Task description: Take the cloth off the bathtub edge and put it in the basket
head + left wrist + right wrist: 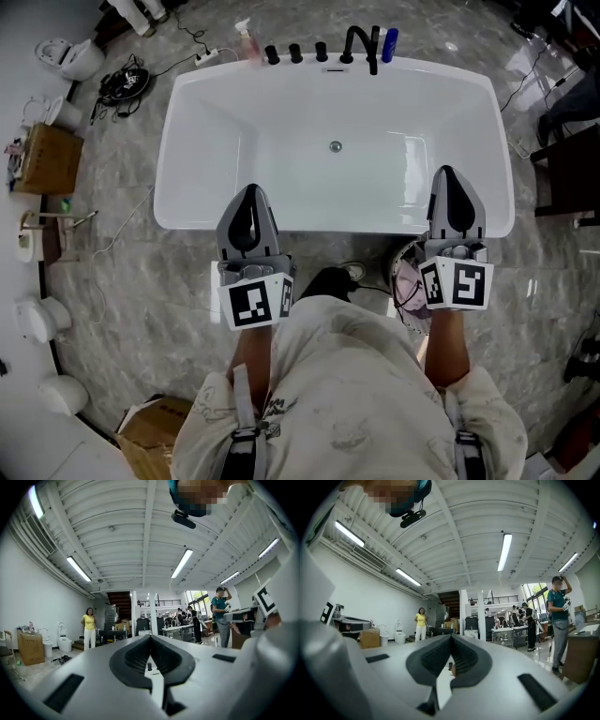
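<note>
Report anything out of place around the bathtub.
No cloth lies on the bathtub rim; a pinkish cloth already sits in the basket by the right gripper. Nothing else stands out.

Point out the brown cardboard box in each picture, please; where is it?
Head view: cardboard box at the left edge, left of the bathtub.
Left gripper view: low at the far left.
Right gripper view: low, left of centre.
Shared landmark: the white toilet just beyond it.
</note>
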Motion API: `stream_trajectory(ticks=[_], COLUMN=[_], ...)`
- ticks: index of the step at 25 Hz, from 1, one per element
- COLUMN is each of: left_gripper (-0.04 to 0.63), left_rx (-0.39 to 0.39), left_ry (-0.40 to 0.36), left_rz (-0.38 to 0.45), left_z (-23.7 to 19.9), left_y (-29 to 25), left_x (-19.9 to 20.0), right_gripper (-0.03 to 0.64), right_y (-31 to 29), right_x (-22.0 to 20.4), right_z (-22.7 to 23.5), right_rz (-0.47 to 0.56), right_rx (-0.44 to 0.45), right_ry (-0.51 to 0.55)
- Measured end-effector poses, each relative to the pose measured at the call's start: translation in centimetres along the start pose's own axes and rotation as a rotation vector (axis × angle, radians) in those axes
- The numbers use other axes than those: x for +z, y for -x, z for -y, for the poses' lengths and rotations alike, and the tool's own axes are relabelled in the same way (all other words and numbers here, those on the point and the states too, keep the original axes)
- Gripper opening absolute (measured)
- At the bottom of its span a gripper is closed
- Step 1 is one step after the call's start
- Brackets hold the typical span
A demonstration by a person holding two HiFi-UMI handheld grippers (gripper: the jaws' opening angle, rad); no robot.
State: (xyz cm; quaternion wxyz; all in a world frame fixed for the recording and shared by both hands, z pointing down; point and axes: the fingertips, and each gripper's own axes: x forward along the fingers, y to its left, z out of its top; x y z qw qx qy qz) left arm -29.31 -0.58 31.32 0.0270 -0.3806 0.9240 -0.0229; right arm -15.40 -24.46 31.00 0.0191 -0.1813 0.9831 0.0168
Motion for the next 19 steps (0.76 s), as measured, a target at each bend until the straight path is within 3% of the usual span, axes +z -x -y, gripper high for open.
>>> stream_trajectory(ticks=[19], left_gripper=[0.003], left_rx=[-0.049], left_ry=[0.003], left_rz=[0.003], left_z=[2.1], left_y=[-1.6], left_x=[-0.3], right_gripper=[-0.012], right_y=[0.5], right_x=[0.1], right_z=[0.9], right_rz=[-0.009], right_rx=[-0.026], right_ry=[0.019])
